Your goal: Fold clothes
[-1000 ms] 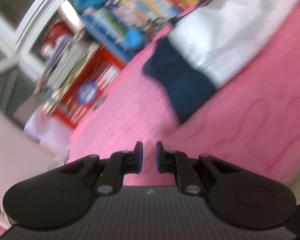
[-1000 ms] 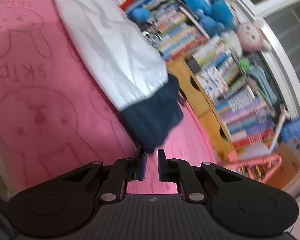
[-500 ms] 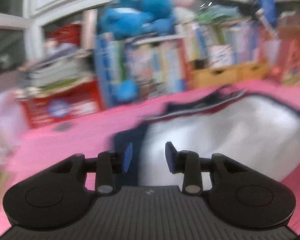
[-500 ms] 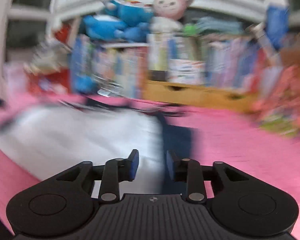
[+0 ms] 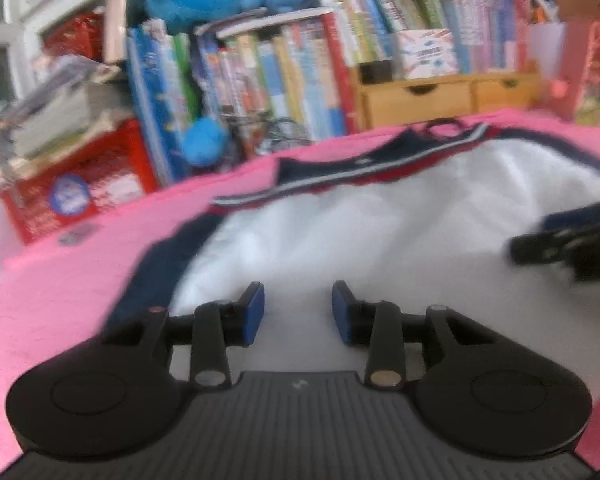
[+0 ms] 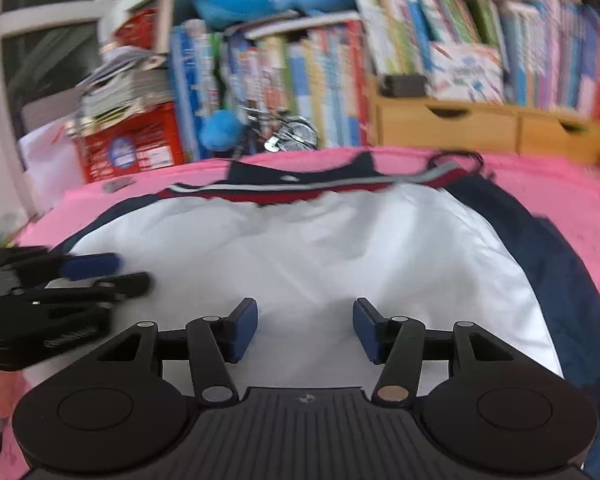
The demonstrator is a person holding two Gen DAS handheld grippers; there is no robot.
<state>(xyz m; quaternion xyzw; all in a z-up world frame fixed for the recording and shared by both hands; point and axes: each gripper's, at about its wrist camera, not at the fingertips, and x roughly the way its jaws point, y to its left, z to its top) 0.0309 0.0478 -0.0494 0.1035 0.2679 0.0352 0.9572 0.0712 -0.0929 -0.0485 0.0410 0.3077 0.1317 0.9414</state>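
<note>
Since a second earlier both views had levelled over the white jacket (image 6: 300, 248); left gripper (image 5: 298, 312) and right gripper (image 6: 305, 326), then nearly shut, were opening, empty.

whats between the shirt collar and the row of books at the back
Mostly bare pink blanket, plus a small heap of metal bits at the foot of the books, beyond the collar. The right wrist view shows it best.

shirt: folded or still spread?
Spread. The shirt lies flat on the pink cloth, collar showing, no fold visible.
</note>
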